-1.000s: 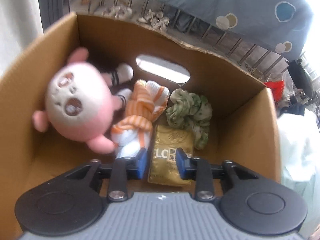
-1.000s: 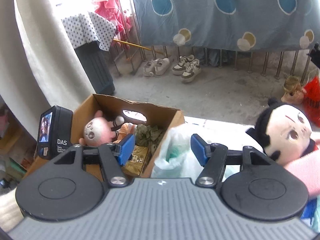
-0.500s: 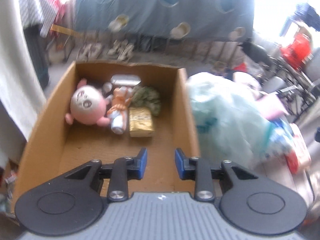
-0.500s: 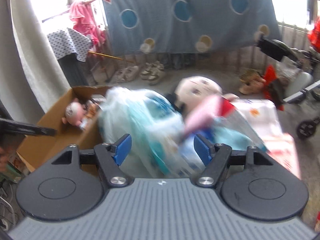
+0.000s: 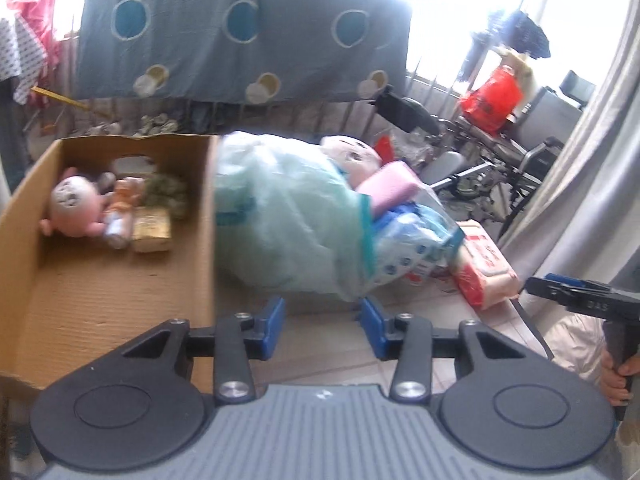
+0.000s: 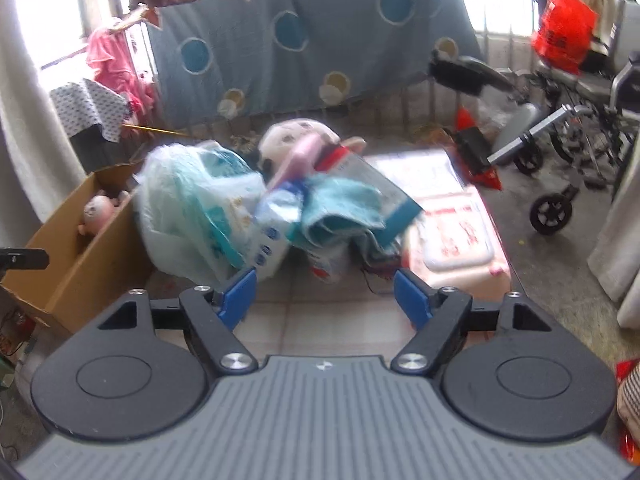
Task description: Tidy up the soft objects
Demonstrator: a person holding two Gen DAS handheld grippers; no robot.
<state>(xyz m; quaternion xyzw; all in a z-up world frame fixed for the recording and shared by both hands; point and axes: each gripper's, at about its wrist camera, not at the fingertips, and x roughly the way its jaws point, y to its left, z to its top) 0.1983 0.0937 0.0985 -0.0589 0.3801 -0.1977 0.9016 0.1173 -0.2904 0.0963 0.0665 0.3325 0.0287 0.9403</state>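
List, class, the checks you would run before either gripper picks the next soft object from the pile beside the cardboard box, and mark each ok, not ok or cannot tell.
1. Left gripper empty: ok. Its jaws have just been opening and nothing sits between them.
2. Right gripper empty: ok. Its jaws have just been opening, wide apart over bare floor.
3. Room in the cardboard box: ok. The pink plush toy and the small items lie at the far end.
4. Pile within view: ok. The pale green plastic bag lies against the box.
5. Teal towel free to lift: cannot tell; blurred, tangled with packets.
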